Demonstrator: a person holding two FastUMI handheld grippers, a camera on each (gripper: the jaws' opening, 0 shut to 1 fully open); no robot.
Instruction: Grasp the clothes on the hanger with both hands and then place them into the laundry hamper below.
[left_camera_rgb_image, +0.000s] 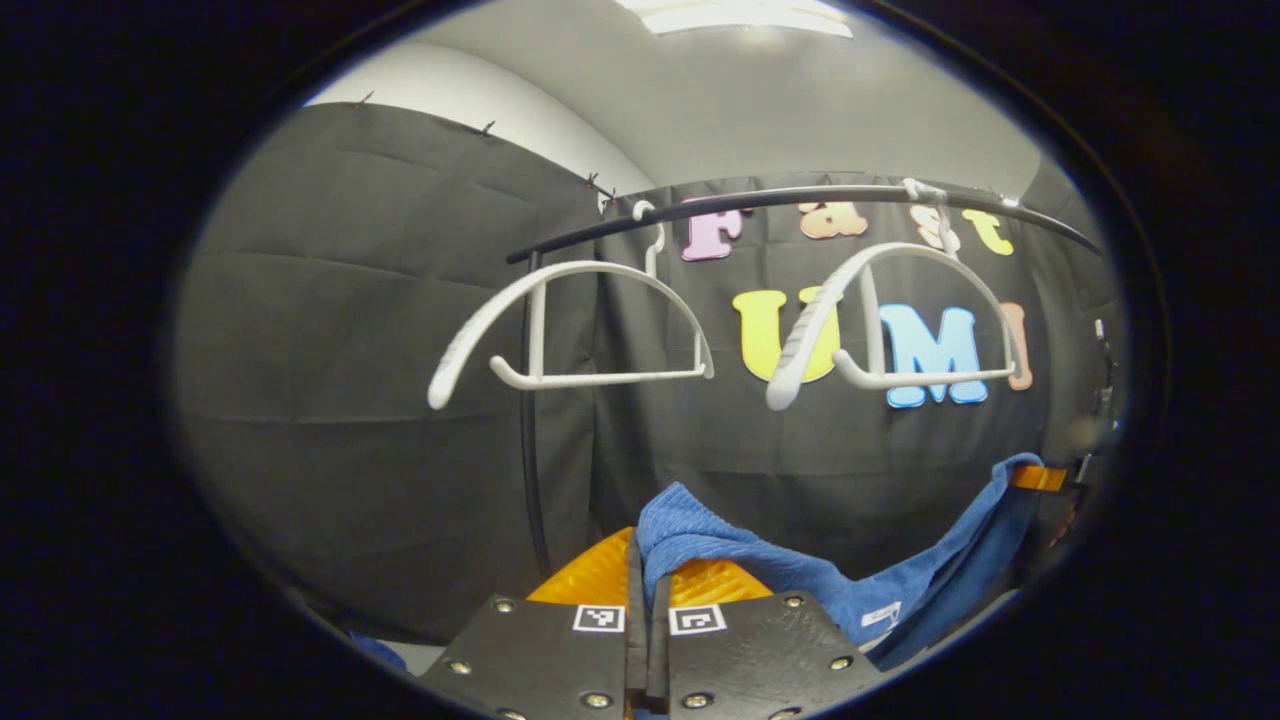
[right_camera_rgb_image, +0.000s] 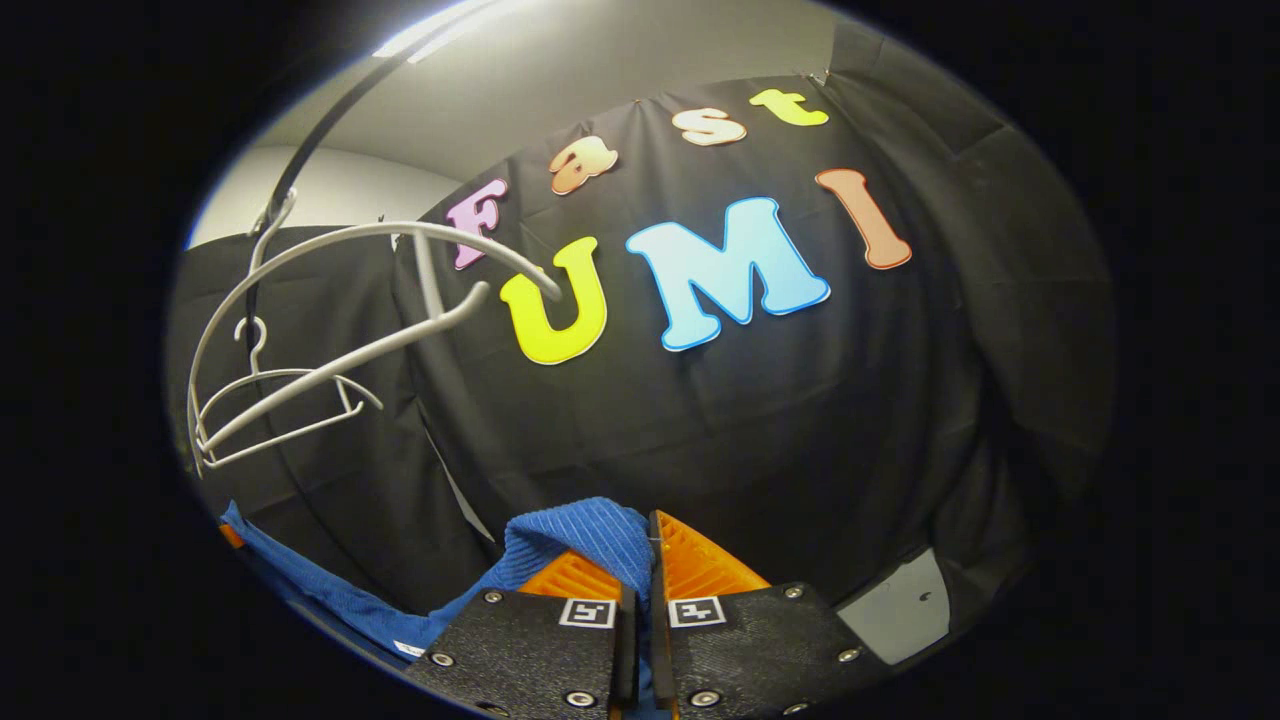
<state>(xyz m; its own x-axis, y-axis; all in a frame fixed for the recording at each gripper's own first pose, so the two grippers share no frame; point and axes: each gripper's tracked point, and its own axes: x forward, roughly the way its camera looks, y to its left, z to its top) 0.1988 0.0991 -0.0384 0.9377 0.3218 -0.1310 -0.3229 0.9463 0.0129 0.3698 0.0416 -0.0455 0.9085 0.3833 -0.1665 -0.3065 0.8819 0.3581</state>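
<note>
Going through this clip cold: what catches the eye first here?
The blue cloth stands out: it is off the hangers, stretched between both grippers, with the left gripper and right gripper each shut on an end. Above it, two bare white hangers hang from the dark rail.

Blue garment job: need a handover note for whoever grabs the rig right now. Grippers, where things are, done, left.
Left gripper: shut on one end of the blue garment.
Right gripper: shut on the other end; the cloth hangs slack between the two.
Hangers: both white hangers hang bare on the dark rail, above and ahead of the grippers.
Done: garment is off the hanger, held by both grippers.
Left: lower it into the hamper and let go. The hamper's position can't be told from the two gripper views, so find it before lowering.
</note>
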